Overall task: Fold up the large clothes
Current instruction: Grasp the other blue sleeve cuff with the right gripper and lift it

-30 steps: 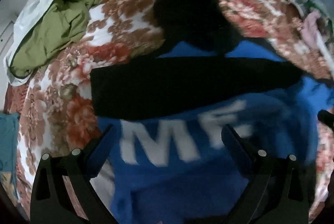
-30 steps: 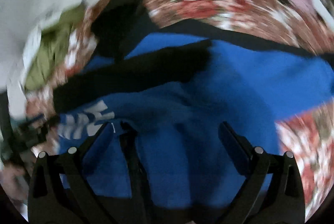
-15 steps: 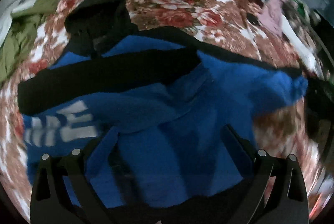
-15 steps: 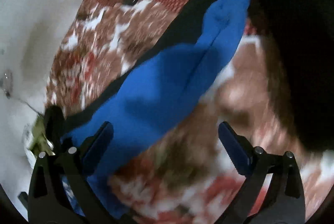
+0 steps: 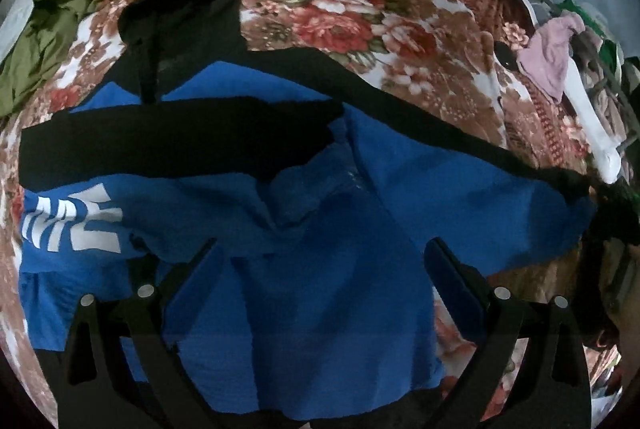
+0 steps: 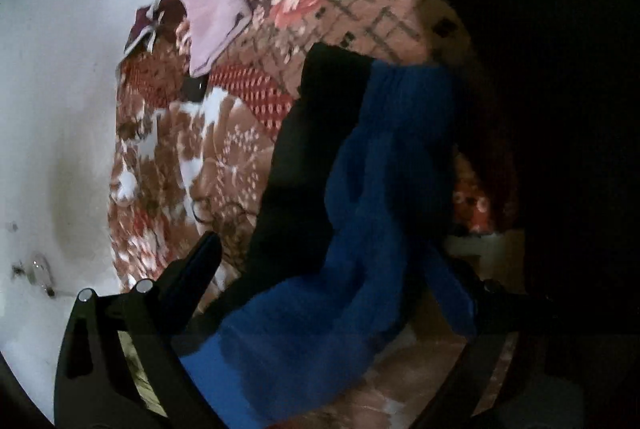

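1. The big blue and black hoodie (image 5: 320,197) lies spread on a flowery blanket (image 5: 360,21) and fills the middle and bottom of the left wrist view.
2. The left gripper (image 5: 320,269) is at the bottom of that view. Its two fingers are wide apart and hold nothing. The blue body of the hoodie lies between and under them.
3. The black hood (image 5: 180,13) points to the upper left of the frame. One black sleeve (image 5: 160,145) is folded flat across the chest, running left to right. The other sleeve (image 5: 500,181) stretches out to the right edge, blue with a black strip along its top.
4. White letters (image 5: 72,221) show at the left edge of the hoodie. They are bent and partly hidden, so the word cannot be read for sure.
5. In the right wrist view, that long sleeve (image 6: 380,189) runs from the bottom middle up toward the upper right. Its end is blue with black beside it.
6. The right gripper (image 6: 324,269) has its fingers wide apart too. The sleeve lies between them, and they are not squeezing it.
7. A green cloth (image 5: 52,29) sits at the upper left of the left view. A pink cloth (image 6: 208,1) lies at the top of the right view.
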Action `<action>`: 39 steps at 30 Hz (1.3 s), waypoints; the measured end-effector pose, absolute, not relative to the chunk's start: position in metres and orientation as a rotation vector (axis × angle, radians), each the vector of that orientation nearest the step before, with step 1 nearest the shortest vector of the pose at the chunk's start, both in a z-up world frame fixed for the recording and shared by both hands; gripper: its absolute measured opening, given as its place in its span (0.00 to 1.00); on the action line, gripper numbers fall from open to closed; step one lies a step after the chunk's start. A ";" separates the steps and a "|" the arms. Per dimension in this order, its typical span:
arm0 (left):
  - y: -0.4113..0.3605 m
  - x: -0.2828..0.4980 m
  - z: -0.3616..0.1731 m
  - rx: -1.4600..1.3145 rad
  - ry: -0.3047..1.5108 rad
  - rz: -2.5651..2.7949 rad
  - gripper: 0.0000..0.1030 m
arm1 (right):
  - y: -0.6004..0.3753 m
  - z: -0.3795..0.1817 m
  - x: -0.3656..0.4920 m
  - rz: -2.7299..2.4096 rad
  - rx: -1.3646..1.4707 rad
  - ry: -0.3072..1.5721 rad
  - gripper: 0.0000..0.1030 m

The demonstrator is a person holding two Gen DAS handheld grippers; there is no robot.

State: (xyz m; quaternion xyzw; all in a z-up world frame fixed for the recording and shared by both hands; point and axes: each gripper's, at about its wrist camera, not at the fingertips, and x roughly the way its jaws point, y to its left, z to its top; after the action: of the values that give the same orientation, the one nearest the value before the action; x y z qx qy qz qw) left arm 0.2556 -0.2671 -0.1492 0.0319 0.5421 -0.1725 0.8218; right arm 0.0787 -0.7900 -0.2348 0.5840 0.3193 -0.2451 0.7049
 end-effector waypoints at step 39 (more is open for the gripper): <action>-0.162 0.319 -0.259 0.001 1.194 -0.067 0.96 | -0.684 -0.100 0.129 -0.162 1.044 0.555 0.04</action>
State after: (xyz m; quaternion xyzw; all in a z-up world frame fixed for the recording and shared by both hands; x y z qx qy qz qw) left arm 0.3195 -0.1621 -0.2589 0.0007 0.5620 -0.0316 0.8266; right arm 0.1291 -0.6840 -0.1000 0.4917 0.2613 -0.0762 0.8272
